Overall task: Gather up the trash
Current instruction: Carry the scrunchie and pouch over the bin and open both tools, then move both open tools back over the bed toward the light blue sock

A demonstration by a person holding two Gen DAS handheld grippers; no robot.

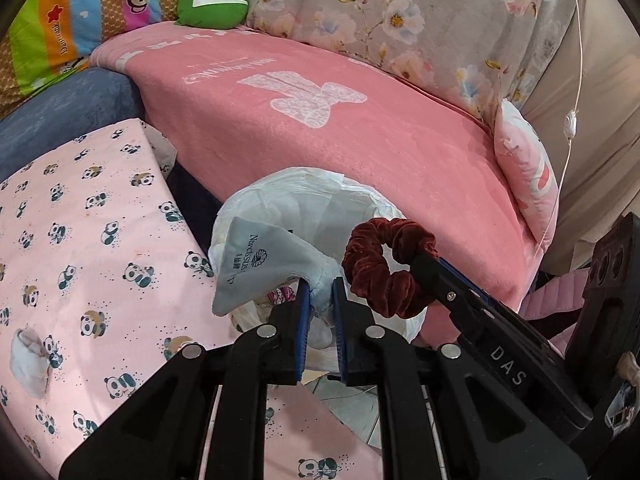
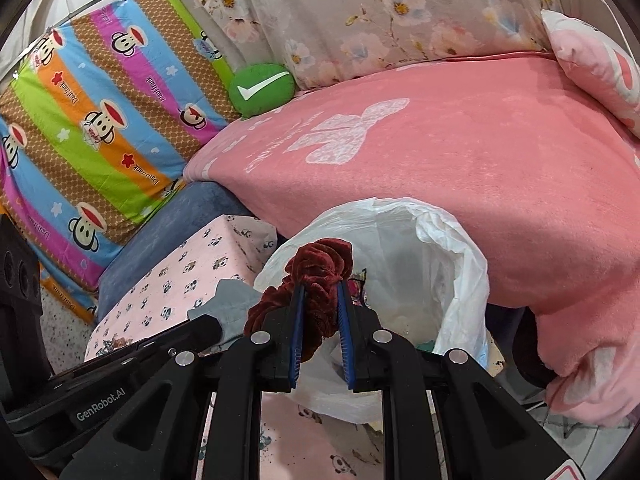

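Observation:
My left gripper [image 1: 320,286] is shut on a grey cloth pouch [image 1: 260,264] with printed lettering and holds it over the mouth of a white plastic trash bag [image 1: 308,196]. My right gripper [image 2: 320,286] is shut on a dark red velvet scrunchie [image 2: 320,264] and holds it above the same bag's opening [image 2: 452,248]. In the left wrist view the right gripper [image 1: 428,264] enters from the right with the scrunchie [image 1: 384,268] hanging from it. In the right wrist view the pouch [image 2: 236,300] and the left gripper show at the lower left.
A pink blanket [image 1: 320,128] covers the sofa behind the bag. A pink panda-print cloth [image 1: 80,260] lies on the left, with a crumpled white tissue [image 1: 30,360] on it. A green cushion [image 1: 212,0] and a striped cartoon cloth [image 2: 100,120] sit at the back.

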